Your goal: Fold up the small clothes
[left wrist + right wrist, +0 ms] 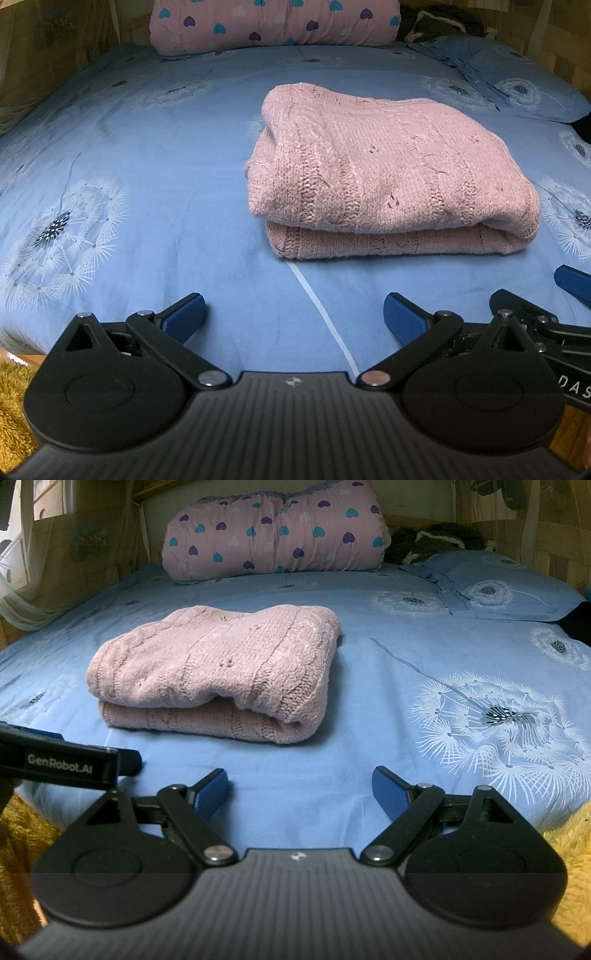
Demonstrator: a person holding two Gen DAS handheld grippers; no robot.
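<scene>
Both my grippers, left (pixel 294 315) and right (pixel 300 792), hang spread and empty over the near edge of the bed (pixel 147 206), clear of the folded pink knitted sweater (pixel 384 173) lying mid-bed, seemingly finished.

Folded pink sweater (pixel 214 672) on blue bedsheet (pixel 369 701), right tool (pixel 299 790) spread wide, empty, well short of it
</scene>
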